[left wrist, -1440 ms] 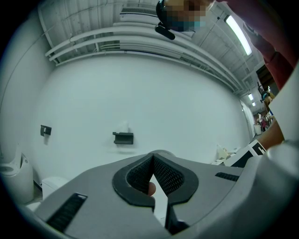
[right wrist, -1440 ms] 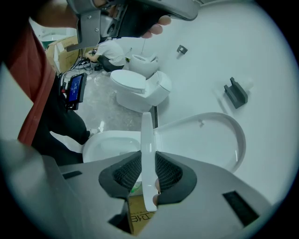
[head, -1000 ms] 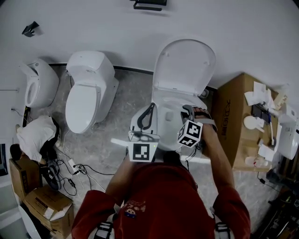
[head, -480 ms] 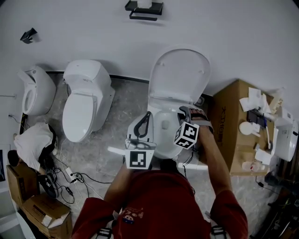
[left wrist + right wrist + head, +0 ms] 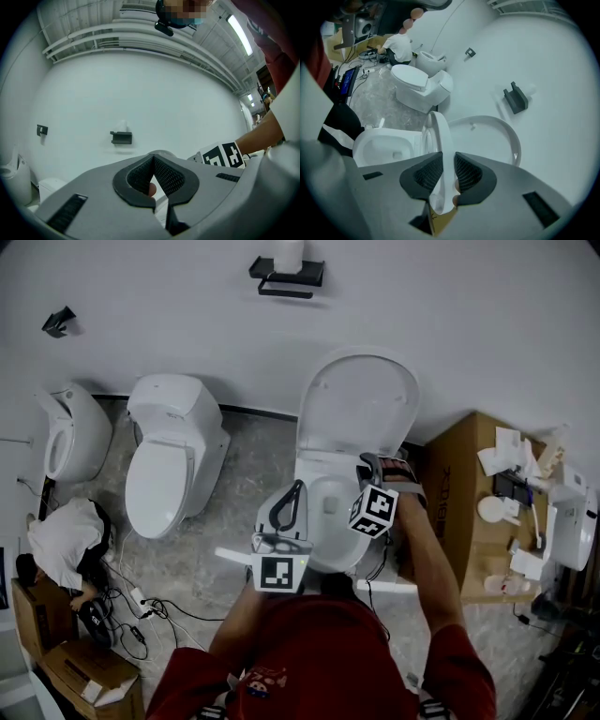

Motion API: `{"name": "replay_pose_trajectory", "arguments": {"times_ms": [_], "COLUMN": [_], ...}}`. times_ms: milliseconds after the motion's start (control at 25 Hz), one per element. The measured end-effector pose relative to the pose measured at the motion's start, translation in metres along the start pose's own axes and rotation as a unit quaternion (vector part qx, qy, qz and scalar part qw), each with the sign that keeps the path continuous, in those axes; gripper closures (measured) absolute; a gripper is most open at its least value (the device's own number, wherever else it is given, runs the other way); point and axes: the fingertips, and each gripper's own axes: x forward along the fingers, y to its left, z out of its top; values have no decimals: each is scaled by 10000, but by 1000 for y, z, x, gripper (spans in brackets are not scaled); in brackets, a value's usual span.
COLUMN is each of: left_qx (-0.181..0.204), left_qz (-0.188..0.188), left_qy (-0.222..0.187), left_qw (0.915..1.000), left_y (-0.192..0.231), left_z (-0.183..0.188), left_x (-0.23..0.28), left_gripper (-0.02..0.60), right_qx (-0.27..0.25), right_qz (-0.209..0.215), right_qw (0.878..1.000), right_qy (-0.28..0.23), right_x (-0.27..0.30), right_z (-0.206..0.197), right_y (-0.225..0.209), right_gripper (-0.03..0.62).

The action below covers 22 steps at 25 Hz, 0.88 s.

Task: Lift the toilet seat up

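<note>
The right tongs (image 5: 448, 153) clamp the raised toilet seat (image 5: 439, 133); the left tongs (image 5: 153, 156), at their eight o'clock, sit closed, empty

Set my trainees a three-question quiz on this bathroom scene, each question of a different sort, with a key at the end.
1. True or false: the right gripper has the toilet seat clamped between its jaws.
2. Multiple choice: the lid of this toilet is A) flat over the bowl, B) raised against the wall, C) lying on the floor.
3. Fill in: the left gripper holds nothing, and its jaws are ____.

Key: 1 true; 2 B; 3 shut.
</note>
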Motion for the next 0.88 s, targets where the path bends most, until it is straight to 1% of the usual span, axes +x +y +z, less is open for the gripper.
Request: {"name": "replay_pose_trajectory", "arguments": {"times_ms": [440,600,760,880], "left_qx": [108,76,195,103], "left_qz": [29,72,86,162], "left_qy": [-43,16,116,93], "left_qw": [9999,9999,9997,9998], "left_y": [0,2,5,7], "left_z": [1,0,-3,-1], "left_x": [0,-3,-4,-6], "left_gripper": [572,572,572,572], "right_qx": [-214,-286,-334,-373], "right_qz": [-301,-400,-476,-509], "right_qw": [9992,9985,9979,9975], "right_qy": [173,254,284,304], "right_x": [24,32,44,49], "right_z": [-5,-6,-9,-10], "right_y": [-40,-50,-62,-69], "right_gripper": [514,517,520,522]}}
